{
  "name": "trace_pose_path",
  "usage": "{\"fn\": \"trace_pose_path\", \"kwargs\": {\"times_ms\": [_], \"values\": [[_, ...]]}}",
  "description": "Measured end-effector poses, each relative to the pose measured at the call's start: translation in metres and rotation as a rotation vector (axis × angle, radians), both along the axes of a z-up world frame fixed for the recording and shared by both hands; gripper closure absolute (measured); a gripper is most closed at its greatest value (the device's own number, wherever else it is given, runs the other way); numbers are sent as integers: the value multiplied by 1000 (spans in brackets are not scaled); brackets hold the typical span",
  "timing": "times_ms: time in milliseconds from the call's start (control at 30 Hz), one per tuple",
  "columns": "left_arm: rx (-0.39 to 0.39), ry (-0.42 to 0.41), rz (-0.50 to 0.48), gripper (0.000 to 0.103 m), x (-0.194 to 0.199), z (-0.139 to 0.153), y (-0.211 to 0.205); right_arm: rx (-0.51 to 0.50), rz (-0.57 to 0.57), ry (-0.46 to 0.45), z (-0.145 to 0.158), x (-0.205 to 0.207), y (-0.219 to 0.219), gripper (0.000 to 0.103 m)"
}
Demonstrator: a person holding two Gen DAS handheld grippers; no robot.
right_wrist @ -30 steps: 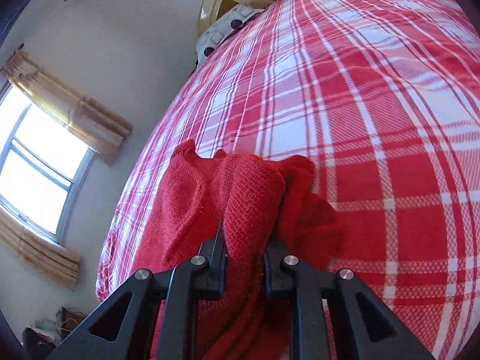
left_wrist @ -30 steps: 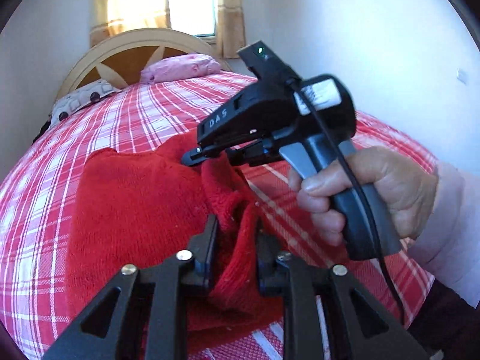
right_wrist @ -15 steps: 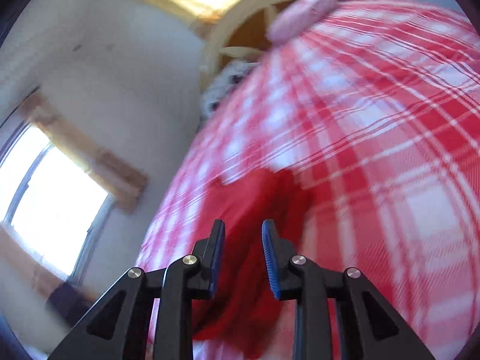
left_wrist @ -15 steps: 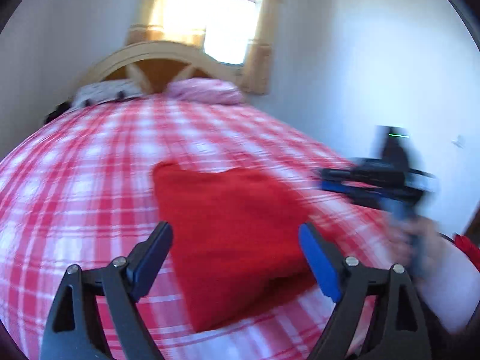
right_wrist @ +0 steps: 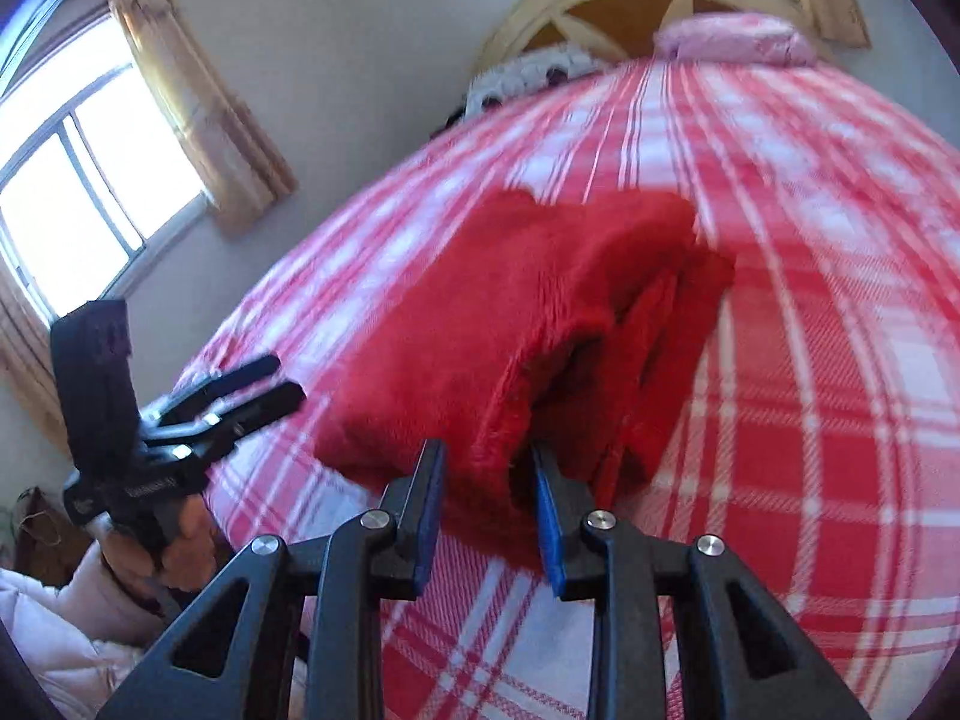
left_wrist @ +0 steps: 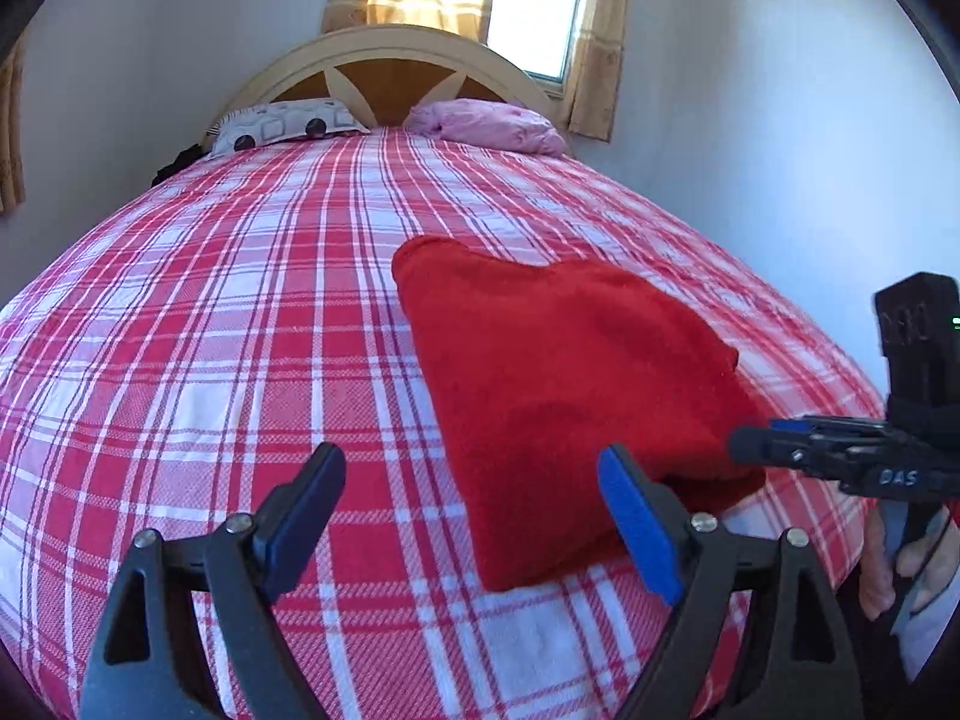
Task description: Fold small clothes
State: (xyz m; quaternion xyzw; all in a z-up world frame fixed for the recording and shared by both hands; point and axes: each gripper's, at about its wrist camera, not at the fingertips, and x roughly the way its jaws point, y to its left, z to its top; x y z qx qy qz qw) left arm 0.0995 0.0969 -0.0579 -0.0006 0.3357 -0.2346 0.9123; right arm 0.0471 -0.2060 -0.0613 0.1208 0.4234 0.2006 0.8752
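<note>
The red knitted sweater (left_wrist: 564, 384) lies folded in a thick, soft square on the red checked bed (left_wrist: 210, 330). The left gripper (left_wrist: 471, 516) has its fingers wide apart, holding nothing. The right gripper (right_wrist: 487, 495) has its fingers narrow, empty, right by the sweater's edge.
</note>
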Motion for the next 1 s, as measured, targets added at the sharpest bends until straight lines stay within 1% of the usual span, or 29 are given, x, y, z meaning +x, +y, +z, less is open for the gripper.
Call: {"fn": "trace_pose_path", "kwargs": {"times_ms": [33, 67, 100, 167, 267, 367, 400, 467, 500, 567, 600, 667, 700, 733, 767, 867, 900, 933, 967, 1000], "values": [[9, 3, 5, 14, 0, -3, 0, -16, -14, 29, -7, 0, -1, 76], [13, 6, 8, 14, 0, -4, 1, 16, -18, 63, -14, -1, -5, 79], [15, 11, 8, 14, 2, -7, 2, 74, -14, 81, -19, -4, -8, 82], [18, 19, 13, 14, 2, -11, 5, 153, -10, 113, -27, -12, -14, 87], [6, 36, 27, 14, 5, -12, 9, 214, -13, 167, -44, -22, -22, 99], [-9, 35, 46, 14, 15, -9, 14, 288, -51, 180, -49, -27, -36, 99], [-10, 32, 53, 14, 18, -7, 14, 278, -54, 171, -46, -29, -36, 99], [0, 20, 57, 14, 25, -5, 13, 185, -45, 116, -26, -34, -32, 95], [12, 10, 57, 14, 28, -4, 11, 152, -49, 99, -18, -35, -31, 95], [30, -9, 54, 14, 33, -2, 6, 62, -82, 15, 12, -37, -30, 94], [30, -9, 47, 14, 35, -2, 2, 2, -110, -48, 28, -38, -27, 94], [20, 4, 23, 14, 37, -7, -7, -74, -136, -132, 48, -35, -20, 94], [22, 13, 12, 14, 37, -11, -14, -102, -127, -172, 57, -30, -10, 94], [30, 22, 0, 14, 36, -15, -21, -114, -116, -183, 60, -25, -3, 94], [41, 29, -13, 14, 35, -19, -29, -126, -106, -188, 62, -18, 4, 94], [70, 28, -49, 14, 24, -25, -47, -184, -76, -174, 49, 10, 25, 94], [90, 15, -63, 14, 20, -26, -51, -236, -82, -139, 35, 21, 28, 94], [133, -17, -69, 14, 15, -27, -56, -282, -103, -99, 23, 28, 25, 94], [169, -40, -68, 14, 12, -28, -58, -301, -128, -44, 6, 36, 16, 94], [199, -46, -78, 14, 10, -31, -60, -251, -146, -44, -1, 31, 2, 95]]}}
